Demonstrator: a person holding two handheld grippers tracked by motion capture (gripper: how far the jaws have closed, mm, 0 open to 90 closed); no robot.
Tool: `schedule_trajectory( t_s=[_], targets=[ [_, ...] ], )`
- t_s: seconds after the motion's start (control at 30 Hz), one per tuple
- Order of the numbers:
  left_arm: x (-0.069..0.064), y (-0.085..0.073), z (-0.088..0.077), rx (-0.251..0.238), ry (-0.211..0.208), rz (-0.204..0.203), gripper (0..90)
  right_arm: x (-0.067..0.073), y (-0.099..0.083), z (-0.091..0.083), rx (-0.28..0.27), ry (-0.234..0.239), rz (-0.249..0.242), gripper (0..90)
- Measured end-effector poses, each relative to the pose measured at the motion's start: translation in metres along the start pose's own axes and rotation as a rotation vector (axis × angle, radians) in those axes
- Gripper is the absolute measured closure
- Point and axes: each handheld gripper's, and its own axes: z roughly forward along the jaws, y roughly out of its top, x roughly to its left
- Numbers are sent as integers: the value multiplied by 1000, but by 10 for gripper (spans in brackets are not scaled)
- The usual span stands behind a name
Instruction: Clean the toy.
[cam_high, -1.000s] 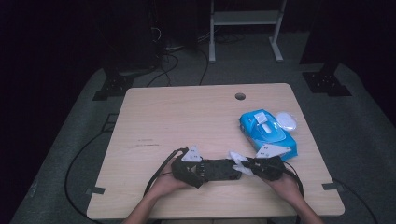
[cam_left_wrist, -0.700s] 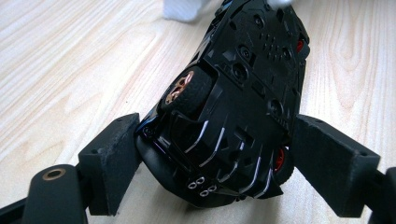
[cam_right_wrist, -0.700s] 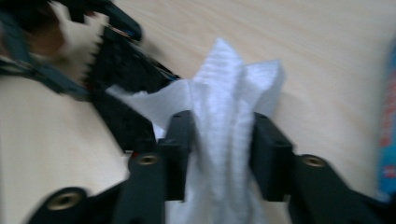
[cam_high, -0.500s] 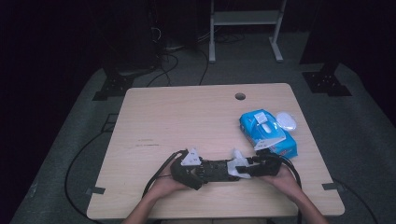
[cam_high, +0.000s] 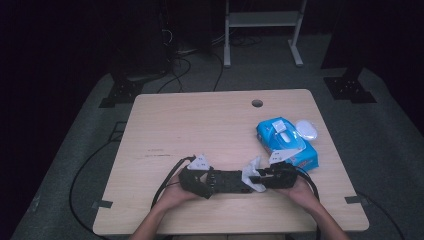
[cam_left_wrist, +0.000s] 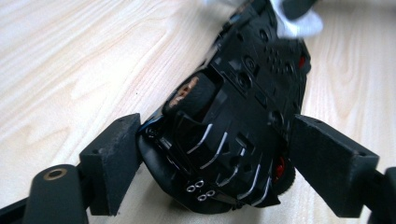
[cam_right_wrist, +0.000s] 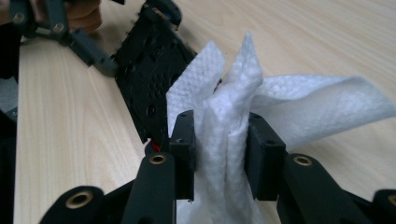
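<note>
Now | left gripper (cam_left_wrist: 205, 163): jaws clamp black toy car (cam_left_wrist: 243, 112), upside down | right gripper (cam_right_wrist: 219, 154): jaws closing, pinching white wipe (cam_right_wrist: 233, 121) | wipe touches car's right end, near table (cam_high: 200, 120) edge

My left gripper (cam_high: 212, 181) lies low at the near table edge, pointing toward three o'clock, jaws clamped on the black toy car (cam_left_wrist: 233, 116). My right gripper (cam_high: 256, 179) faces it, pointing toward nine o'clock; its jaws have just been closing, pinching the white wipe (cam_right_wrist: 224, 140). Both forearms enter from six o'clock.
</note>
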Motion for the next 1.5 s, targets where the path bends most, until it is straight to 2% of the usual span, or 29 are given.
schedule_trajectory(
  t_s=[0.1,0.2,0.3,0.43,0.47,0.5,0.53,0.57,0.63,0.7,0.73,0.8,0.83,0.97,1.07,1.17,1.23,1.33,1.5],
  targets=[
    [-4,-1,-2,-1,20,46,225,-3,-1,0,-6,30,28,636],
    [-10,1,-1,3,42,95,229,-5,0,7,41,77,65,535],
    [-12,1,-1,2,53,117,229,0,1,14,64,85,44,495],
    [-12,1,-4,-3,80,138,231,0,3,14,54,81,28,535],
    [-11,2,-5,-15,83,133,240,0,3,13,46,80,23,555],
    [-9,2,-6,-26,76,104,261,1,3,12,38,78,12,590],
    [-6,1,-5,-23,72,75,244,3,3,11,20,77,-8,627],
    [-4,1,-4,-10,71,57,215,6,3,10,14,62,-38,643],
    [0,-2,-2,6,53,34,224,12,5,12,15,41,-75,648],
    [0,-2,-2,14,36,45,279,15,6,13,13,27,-105,649],
    [-1,-2,-2,15,43,60,319,16,6,13,12,15,-115,649],
    [0,-2,-5,-7,32,53,379,17,8,13,21,-11,-146,637],
    [0,-2,-6,-2,37,65,427,17,9,12,22,-34,-151,623],
    [-3,-2,-5,-5,48,92,510,16,12,9,39,-127,-163,571],
    [-5,-2,-4,-2,51,107,542,13,13,5,27,-149,-138,528],
    [-5,-1,-4,-3,58,113,564,13,14,2,22,-183,-140,532],
    [-5,-1,-4,-5,62,111,575,15,14,0,15,-208,-145,594],
    [-5,-1,-4,-4,62,109,576,17,15,-4,-3,-228,-154,742],
    [-4,1,-2,-3,57,90,563,24,28,-8,-63,-220,-142,801]
  ],
)
